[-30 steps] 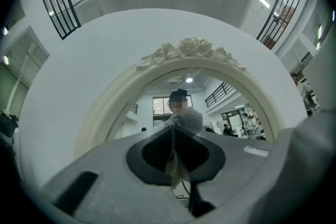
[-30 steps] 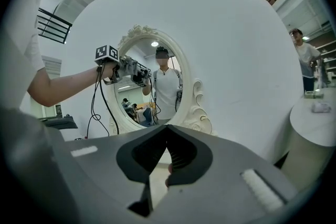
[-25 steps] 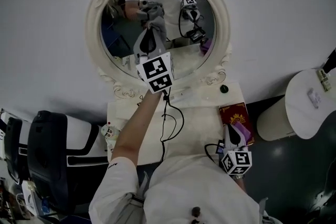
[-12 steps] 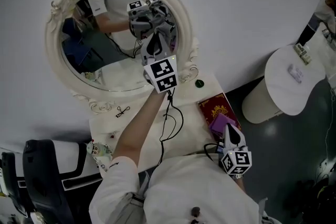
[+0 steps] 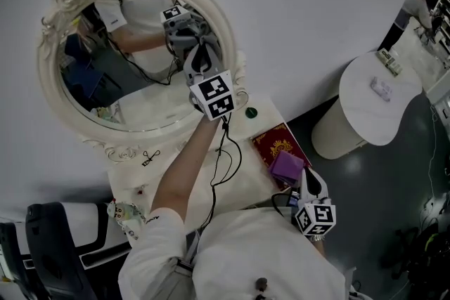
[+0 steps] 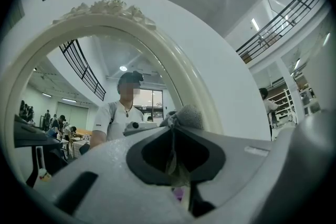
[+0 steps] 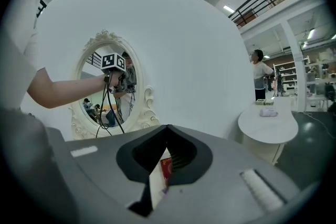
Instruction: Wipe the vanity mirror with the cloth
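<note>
Cloth (image 6: 185,115) sits pinched in left claw (image 6: 172,127) at rim of vanity mirror (image 6: 79,92).

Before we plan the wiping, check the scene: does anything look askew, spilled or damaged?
Nothing stands out. The mirror shows no crack, the left tool grips the cloth up at it, and the red book lies flat on the table with nothing spilled.

Dim head view; bright, fisheye-warped gripper views, dark corners.
</note>
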Tool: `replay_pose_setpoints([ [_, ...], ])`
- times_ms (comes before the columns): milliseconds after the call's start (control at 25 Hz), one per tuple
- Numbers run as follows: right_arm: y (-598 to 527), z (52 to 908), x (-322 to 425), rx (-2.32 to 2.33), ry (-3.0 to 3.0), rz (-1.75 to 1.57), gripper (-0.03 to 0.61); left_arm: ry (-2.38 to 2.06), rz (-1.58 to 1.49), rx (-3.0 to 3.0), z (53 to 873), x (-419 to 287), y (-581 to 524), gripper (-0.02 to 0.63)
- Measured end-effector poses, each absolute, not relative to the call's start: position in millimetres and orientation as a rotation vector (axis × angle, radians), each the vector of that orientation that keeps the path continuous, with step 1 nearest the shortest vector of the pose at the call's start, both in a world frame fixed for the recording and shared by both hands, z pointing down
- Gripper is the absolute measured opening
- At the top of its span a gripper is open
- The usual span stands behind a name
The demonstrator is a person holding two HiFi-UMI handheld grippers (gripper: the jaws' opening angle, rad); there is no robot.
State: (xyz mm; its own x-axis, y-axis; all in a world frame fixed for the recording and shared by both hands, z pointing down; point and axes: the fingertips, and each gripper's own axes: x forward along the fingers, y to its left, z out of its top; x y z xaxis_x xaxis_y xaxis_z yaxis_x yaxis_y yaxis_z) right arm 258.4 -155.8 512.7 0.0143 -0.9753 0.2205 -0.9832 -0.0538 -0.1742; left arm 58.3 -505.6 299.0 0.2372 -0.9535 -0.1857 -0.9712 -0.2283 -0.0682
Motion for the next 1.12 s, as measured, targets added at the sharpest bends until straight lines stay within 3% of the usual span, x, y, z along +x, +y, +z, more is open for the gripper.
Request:
replay_pose_setpoints([
  [680,-191,514,213,2.026,-2.325,0.445,0.008,1.873,0.073,-2.223,298,-18,-494,0.025],
  [1120,-212,513,156,1.838,-2.470,0.459,0.008,2.015,0.039,-2.080,296,-118,-475,0.026],
])
